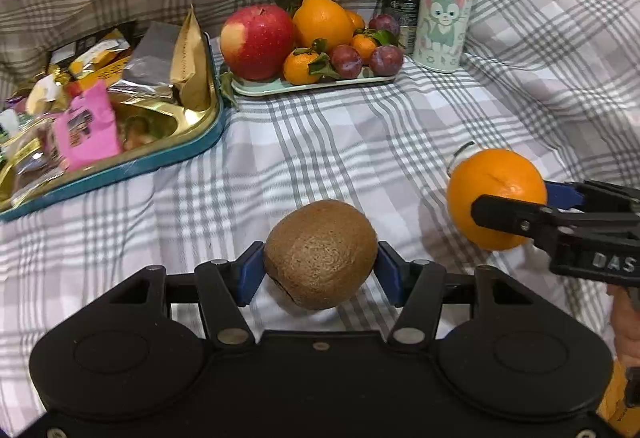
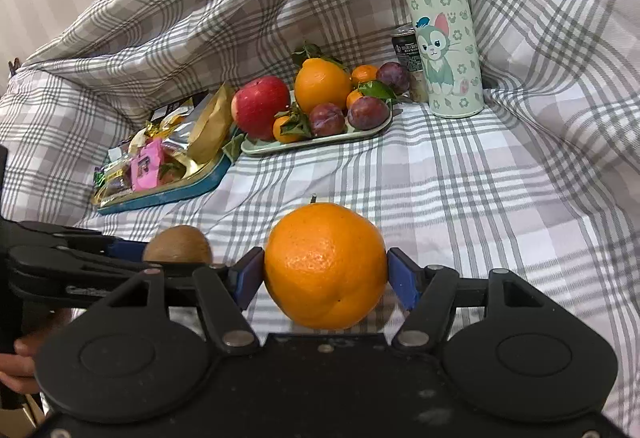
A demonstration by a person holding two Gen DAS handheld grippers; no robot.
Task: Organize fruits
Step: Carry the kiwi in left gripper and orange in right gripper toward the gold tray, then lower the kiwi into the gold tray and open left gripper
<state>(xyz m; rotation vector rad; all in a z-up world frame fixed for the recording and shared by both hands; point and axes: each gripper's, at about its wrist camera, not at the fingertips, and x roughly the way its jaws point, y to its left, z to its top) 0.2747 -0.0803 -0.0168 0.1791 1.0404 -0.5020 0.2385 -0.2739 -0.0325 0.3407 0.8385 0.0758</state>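
You get soft, even indoor light with only faint shadows under the fruit. Glare shines off the gold tin. Fisheye bending curves the checked bedsheet at the edges; the corners go dark.

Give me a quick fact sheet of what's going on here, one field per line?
Setting: checked bedsheet
Left gripper: shut on kiwi
Right gripper: shut on orange
Fruit tray: red apple, large orange citrus, mandarins, plums
Snack tin: wrapped snacks, left of the fruit tray
Behind tray: cat-print bottle, dark can
Stage: both fruits held, not yet on tray
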